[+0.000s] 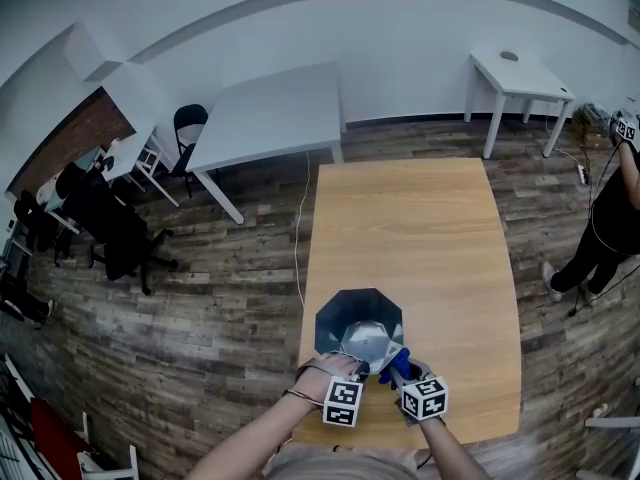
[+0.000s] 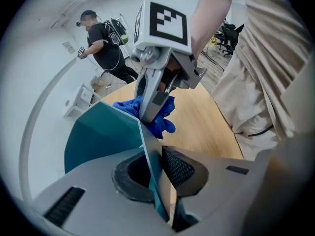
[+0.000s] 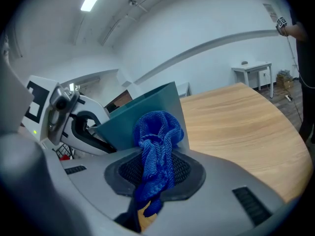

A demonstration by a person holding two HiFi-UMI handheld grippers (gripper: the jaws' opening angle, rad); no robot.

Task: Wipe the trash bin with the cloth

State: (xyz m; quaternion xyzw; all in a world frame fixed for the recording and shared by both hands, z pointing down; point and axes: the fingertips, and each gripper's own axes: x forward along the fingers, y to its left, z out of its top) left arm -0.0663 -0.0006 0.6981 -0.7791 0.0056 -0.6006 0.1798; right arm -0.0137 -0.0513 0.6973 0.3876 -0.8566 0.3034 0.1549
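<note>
A dark teal trash bin (image 1: 345,320) with a silvery inside stands near the front edge of the wooden table (image 1: 420,228). My left gripper (image 1: 355,365) points steeply down at its near rim. In the left gripper view the thin bin wall (image 2: 103,136) runs between the two pads, and my left gripper (image 2: 156,181) is shut on it. My right gripper (image 1: 397,370) is shut on a blue cloth (image 1: 395,363) just right of the bin. In the right gripper view the cloth (image 3: 156,151) bunches up from my right gripper (image 3: 152,181) against the bin's outer wall (image 3: 147,107).
A person in black (image 1: 610,228) stands on the wood floor at the right. Two white tables (image 1: 270,118) (image 1: 515,78) stand beyond the wooden one. Black office chairs (image 1: 110,228) sit at the left. A cable (image 1: 300,238) runs along the floor left of the table.
</note>
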